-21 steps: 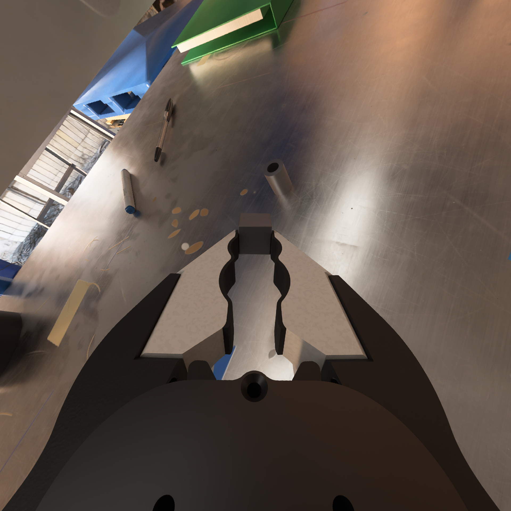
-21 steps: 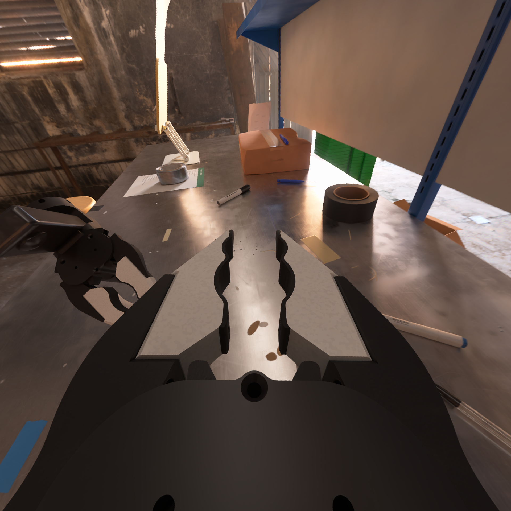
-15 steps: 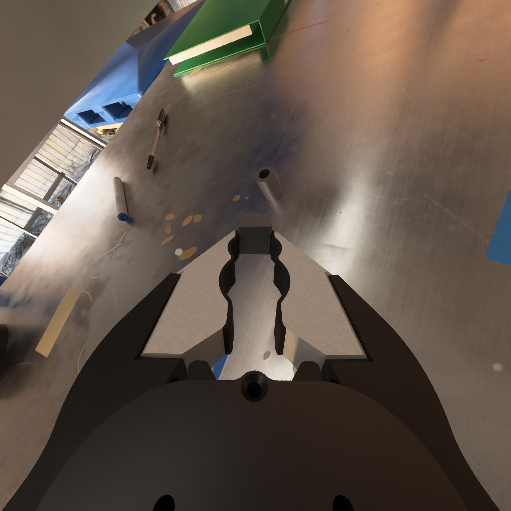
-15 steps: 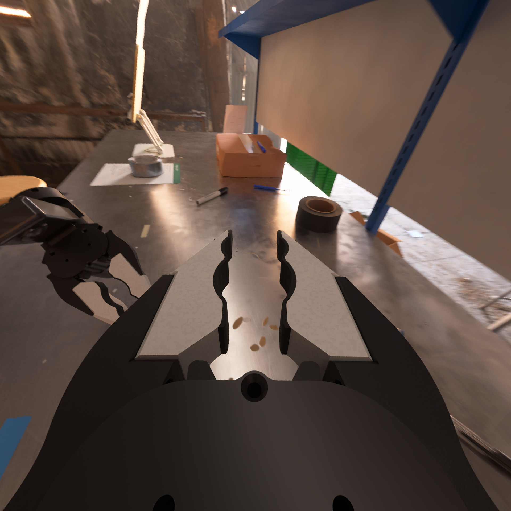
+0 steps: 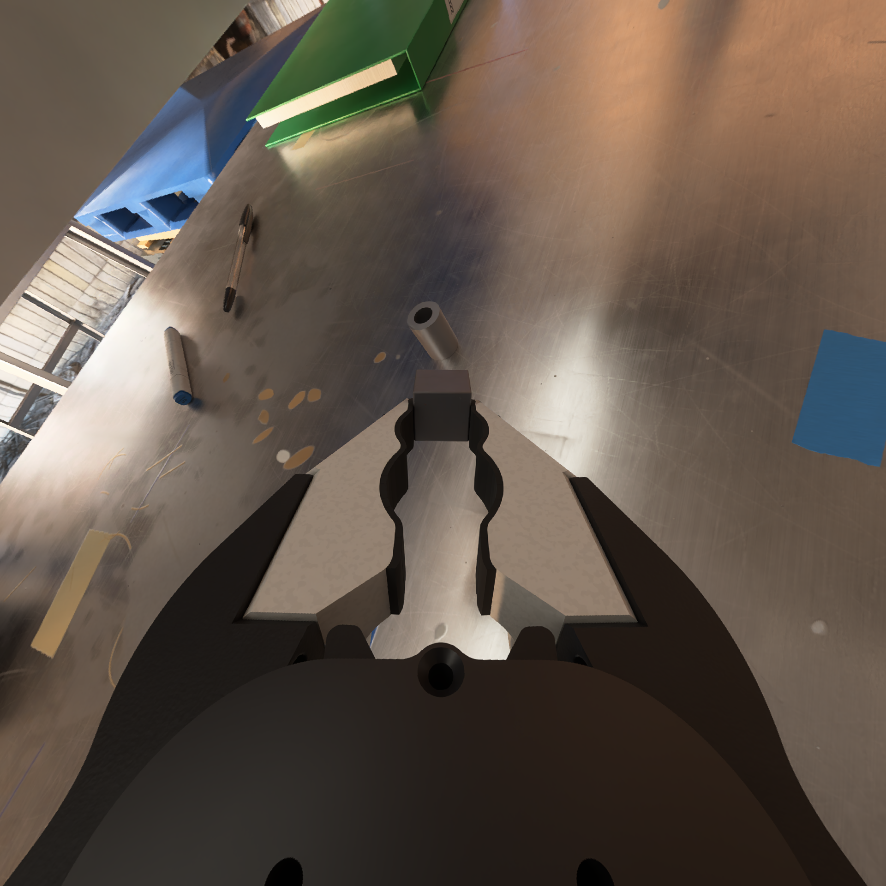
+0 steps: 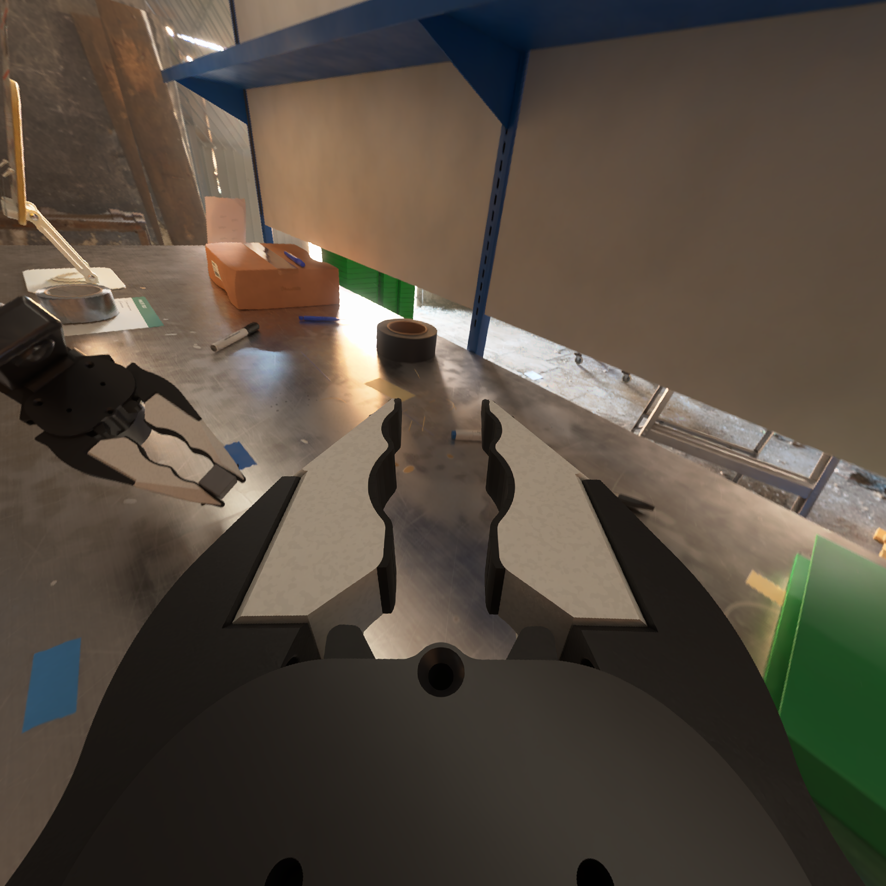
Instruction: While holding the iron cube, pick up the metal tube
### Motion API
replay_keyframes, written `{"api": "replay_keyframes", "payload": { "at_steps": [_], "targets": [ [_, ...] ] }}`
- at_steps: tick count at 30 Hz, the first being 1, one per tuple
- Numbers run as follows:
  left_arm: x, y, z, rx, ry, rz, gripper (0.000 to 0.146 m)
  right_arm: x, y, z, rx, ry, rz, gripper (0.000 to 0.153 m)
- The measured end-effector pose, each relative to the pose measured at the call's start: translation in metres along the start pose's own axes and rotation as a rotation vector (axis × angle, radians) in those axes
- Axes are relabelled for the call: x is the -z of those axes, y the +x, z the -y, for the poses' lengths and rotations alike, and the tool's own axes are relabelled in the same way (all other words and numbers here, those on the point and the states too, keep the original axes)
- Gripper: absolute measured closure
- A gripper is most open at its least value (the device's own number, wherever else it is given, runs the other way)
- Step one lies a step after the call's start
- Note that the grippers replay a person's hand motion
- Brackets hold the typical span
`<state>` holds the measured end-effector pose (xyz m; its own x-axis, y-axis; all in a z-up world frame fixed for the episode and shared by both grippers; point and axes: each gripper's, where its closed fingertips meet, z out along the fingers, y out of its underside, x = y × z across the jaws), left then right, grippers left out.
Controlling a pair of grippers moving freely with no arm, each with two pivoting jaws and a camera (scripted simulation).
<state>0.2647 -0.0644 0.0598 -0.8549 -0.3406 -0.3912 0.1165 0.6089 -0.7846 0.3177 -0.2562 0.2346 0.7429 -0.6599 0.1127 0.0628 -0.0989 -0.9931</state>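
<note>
My left gripper [image 5: 441, 403] is shut on the dark iron cube [image 5: 441, 419], held at its fingertips above the steel table [image 5: 623, 239]. The short metal tube [image 5: 433, 331] lies on the table just beyond the cube, its open end facing up-left. In the right wrist view my right gripper [image 6: 438, 414] is open and empty above the table. The left gripper [image 6: 211, 472] with the cube [image 6: 218, 479] shows to its left. The tube does not show in the right wrist view.
A green binder [image 5: 355, 62] [image 6: 834, 647], a pen [image 5: 238, 259], a blue-capped marker [image 5: 177, 367] and blue tape patches [image 5: 844, 417] [image 6: 52, 681] lie around. A black tape roll [image 6: 406, 339], an orange box [image 6: 273, 280] and a blue shelf upright [image 6: 489, 230] stand at the back.
The right gripper has swung to the right, toward the shelf wall and binder, and the left gripper now shows closer beside it. The left gripper has shifted; the tube sits more left in its view.
</note>
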Motion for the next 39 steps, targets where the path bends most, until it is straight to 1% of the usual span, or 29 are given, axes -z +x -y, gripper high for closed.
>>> {"api": "replay_keyframes", "payload": {
  "at_steps": [6, 13, 17, 20, 23, 25, 27, 31, 34, 39],
  "targets": [
    [0.000, -0.001, 0.001, 0.007, 0.008, 0.002, 0.125, 0.015, -0.001, -0.027, 0.010, -0.083, -0.050, 0.117],
    [0.000, 0.000, 0.002, 0.008, 0.015, -0.003, 0.125, 0.011, -0.008, -0.050, 0.041, -0.177, -0.047, 0.115],
    [0.001, 0.001, 0.002, 0.007, 0.019, -0.006, 0.125, 0.002, -0.013, -0.066, 0.063, -0.242, -0.034, 0.114],
    [0.002, 0.000, 0.003, 0.010, 0.028, -0.007, 0.125, -0.004, -0.011, -0.078, 0.086, -0.297, -0.053, 0.103],
    [0.002, 0.000, 0.004, 0.011, 0.031, -0.007, 0.125, -0.010, -0.014, -0.083, 0.070, -0.304, -0.036, 0.094],
    [0.002, 0.000, 0.004, 0.011, 0.033, -0.006, 0.125, -0.017, -0.021, -0.087, 0.060, -0.309, -0.007, 0.093],
    [0.003, 0.000, 0.005, 0.012, 0.037, -0.006, 0.125, -0.026, -0.028, -0.097, 0.068, -0.344, 0.011, 0.092],
    [0.004, 0.000, 0.005, 0.015, 0.045, -0.008, 0.125, -0.042, -0.029, -0.119, 0.111, -0.442, -0.012, 0.089],
    [0.004, 0.001, 0.006, 0.011, 0.047, -0.010, 0.125, -0.052, -0.028, -0.121, 0.120, -0.455, -0.023, 0.087],
    [0.005, 0.001, 0.006, 0.010, 0.050, -0.011, 0.125, -0.068, -0.038, -0.127, 0.143, -0.491, 0.020, 0.087]
  ]
}}
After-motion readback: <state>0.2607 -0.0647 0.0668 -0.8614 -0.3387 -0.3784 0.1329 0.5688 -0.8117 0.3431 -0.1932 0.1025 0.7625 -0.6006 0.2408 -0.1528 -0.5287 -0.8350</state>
